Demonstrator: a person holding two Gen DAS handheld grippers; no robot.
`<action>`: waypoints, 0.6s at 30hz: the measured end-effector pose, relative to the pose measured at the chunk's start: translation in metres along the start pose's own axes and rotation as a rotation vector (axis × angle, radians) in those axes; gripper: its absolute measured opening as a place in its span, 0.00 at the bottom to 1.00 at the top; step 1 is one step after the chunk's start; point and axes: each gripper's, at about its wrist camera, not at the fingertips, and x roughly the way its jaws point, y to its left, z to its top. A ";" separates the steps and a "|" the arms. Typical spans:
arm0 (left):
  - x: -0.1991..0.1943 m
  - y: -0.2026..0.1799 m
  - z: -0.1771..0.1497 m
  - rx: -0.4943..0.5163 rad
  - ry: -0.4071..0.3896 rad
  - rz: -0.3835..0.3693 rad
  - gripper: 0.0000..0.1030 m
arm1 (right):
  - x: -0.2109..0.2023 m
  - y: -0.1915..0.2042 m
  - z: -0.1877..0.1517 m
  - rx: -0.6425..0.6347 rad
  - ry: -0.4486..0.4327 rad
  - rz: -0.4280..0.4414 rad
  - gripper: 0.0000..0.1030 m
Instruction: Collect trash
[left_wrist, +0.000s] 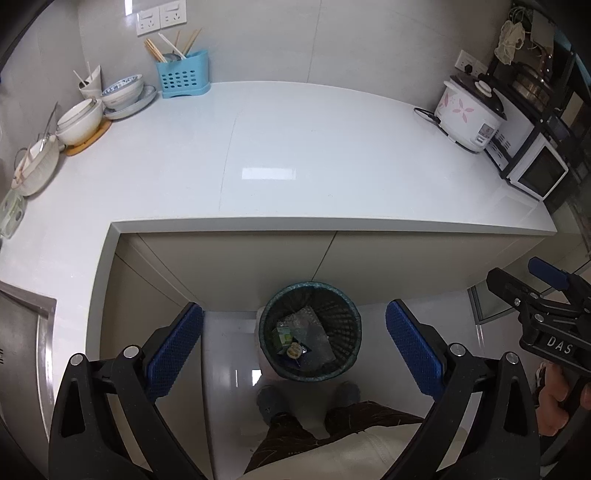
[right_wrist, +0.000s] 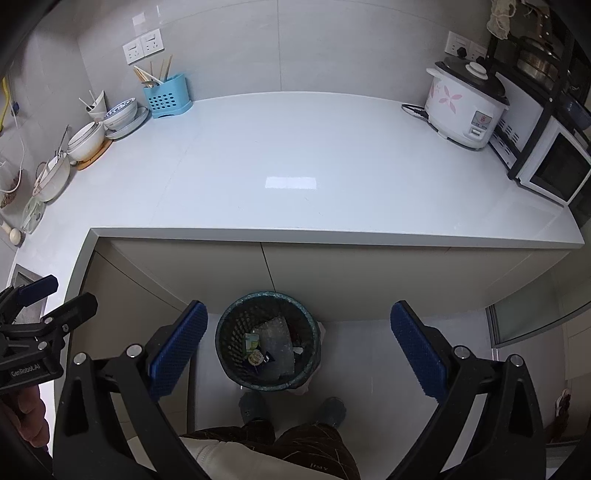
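In the left wrist view, the left gripper (left_wrist: 294, 343) hangs above the floor with its blue-padded fingers (left_wrist: 176, 349) spread wide and nothing between them. The dark mesh trash bin (left_wrist: 350, 334) stands on the floor directly between and below the two fingers, against the cabinet front beneath the white countertop (left_wrist: 314, 147). Inside the bin lie a crumpled clear plastic bag (left_wrist: 314, 332), a green-and-white carton (left_wrist: 282, 335) and a small round lid-like piece (left_wrist: 294, 350). The person's slippered feet (left_wrist: 269, 400) stand just behind the bin. The right gripper (left_wrist: 532, 284) shows at the far right edge, held in a hand (left_wrist: 554, 398). In the right wrist view, the right gripper (right_wrist: 298, 341) is likewise spread wide and empty. The bin (right_wrist: 229, 332) sits below the gap, closer to the left finger (right_wrist: 179, 345) than to the right one, with the same trash visible inside. The left gripper (right_wrist: 55, 299) appears at the left edge, its jaws apart. On the counter, well apart from both grippers, stand a blue utensil holder (right_wrist: 166, 96), stacked bowls (right_wrist: 120, 112) and a rice cooker (right_wrist: 463, 107).
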 end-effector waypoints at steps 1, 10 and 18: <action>0.000 -0.001 0.000 0.000 0.002 -0.001 0.94 | 0.000 0.000 0.000 0.001 0.001 -0.001 0.93; 0.001 -0.002 0.001 0.000 0.001 0.006 0.94 | 0.002 0.000 -0.002 -0.006 0.005 -0.001 0.93; 0.002 -0.005 0.003 -0.018 0.002 0.015 0.94 | 0.005 0.000 -0.003 -0.010 0.015 0.003 0.93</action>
